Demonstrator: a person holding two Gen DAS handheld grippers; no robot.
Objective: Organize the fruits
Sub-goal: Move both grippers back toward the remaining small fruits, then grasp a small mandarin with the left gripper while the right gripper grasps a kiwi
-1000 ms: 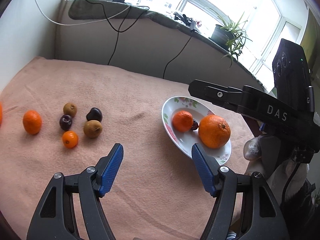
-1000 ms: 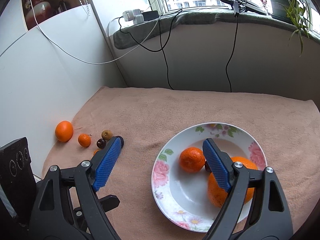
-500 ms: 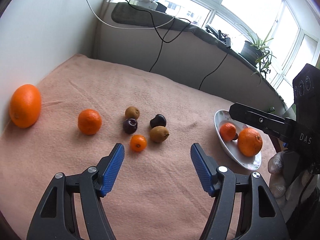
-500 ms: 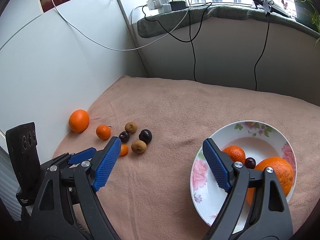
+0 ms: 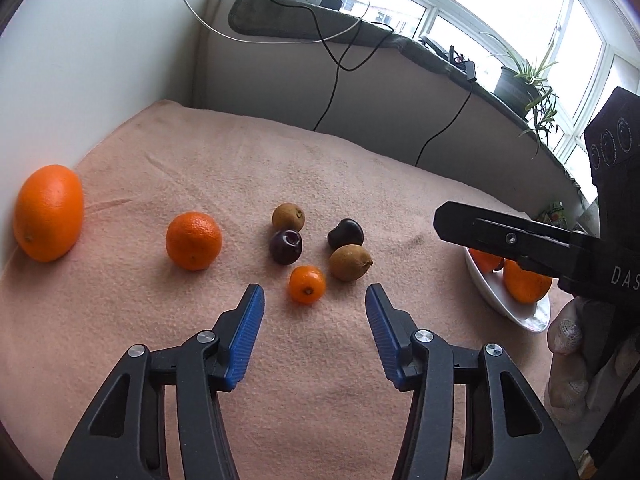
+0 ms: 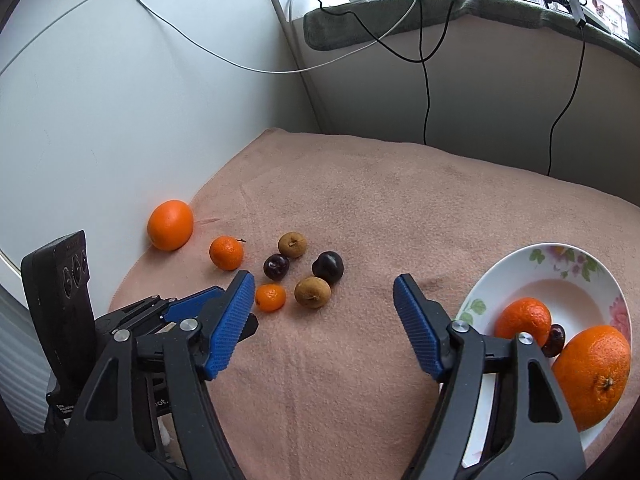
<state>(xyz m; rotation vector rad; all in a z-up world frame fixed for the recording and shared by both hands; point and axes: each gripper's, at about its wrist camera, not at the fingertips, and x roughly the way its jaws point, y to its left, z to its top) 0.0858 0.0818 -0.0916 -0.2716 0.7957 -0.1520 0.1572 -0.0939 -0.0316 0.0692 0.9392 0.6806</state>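
The left hand-held gripper (image 5: 315, 314) hung low over the pink cloth (image 5: 280, 160) that covered the worktop, and its blue pads had just been closing in, though nothing was between them yet and they stood apart. Just in front of its tips lay the small mandarin (image 5: 307, 283), and close behind it a brown kiwi (image 5: 350, 262), two dark plums (image 5: 285, 246) and a second kiwi (image 5: 288, 217). Further to the left were a medium orange (image 5: 193, 240) and, against the wall, a large orange (image 5: 48, 212). The right hand-held gripper (image 6: 324, 306) was also empty; its jaws had narrowed too but stayed apart, and it pointed at the same group of fruit. The flowered plate (image 6: 560, 264) stood well apart on the right and already held two oranges and one plum. I judge that the step in hand was the reach for the next fruit, most likely the small mandarin. The next move called for lowering the left pads on both sides of it without pushing the kiwi beside it, then closing gently, because round fruit can roll on cloth.
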